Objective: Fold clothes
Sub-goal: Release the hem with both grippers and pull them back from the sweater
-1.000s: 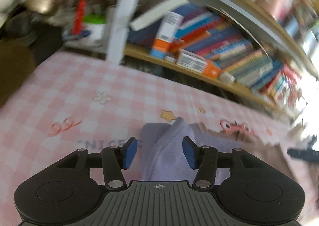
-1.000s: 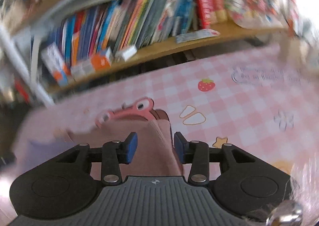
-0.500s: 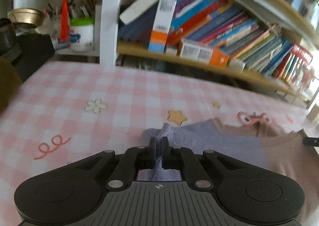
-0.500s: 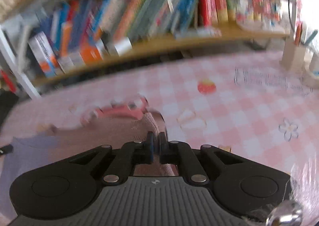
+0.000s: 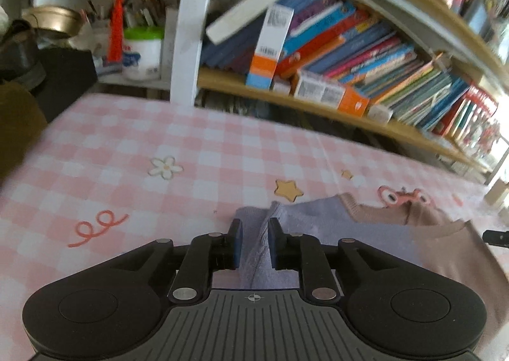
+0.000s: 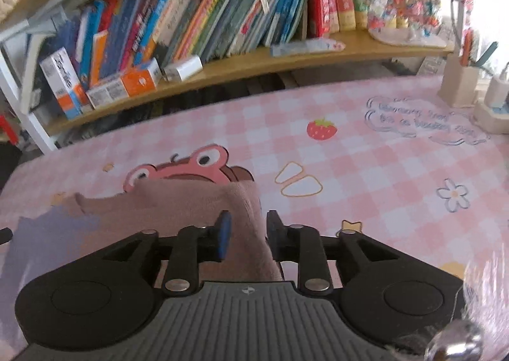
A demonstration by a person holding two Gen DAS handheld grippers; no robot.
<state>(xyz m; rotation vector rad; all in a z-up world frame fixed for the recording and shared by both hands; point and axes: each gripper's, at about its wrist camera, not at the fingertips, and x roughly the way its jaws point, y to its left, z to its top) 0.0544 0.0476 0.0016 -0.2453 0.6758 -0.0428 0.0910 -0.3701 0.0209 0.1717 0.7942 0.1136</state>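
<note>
Your left gripper and right gripper are both standing parted, fingers straddling one soft lilac-and-mauve knit garment, ungripped.

Home study or child's room. Worktop under pink checked cover with cartoon frog, strawberry, flowers. Wooden bookshelf crammed with colourful children's books. Pot of pencils, red tassel hanging beside it.
</note>
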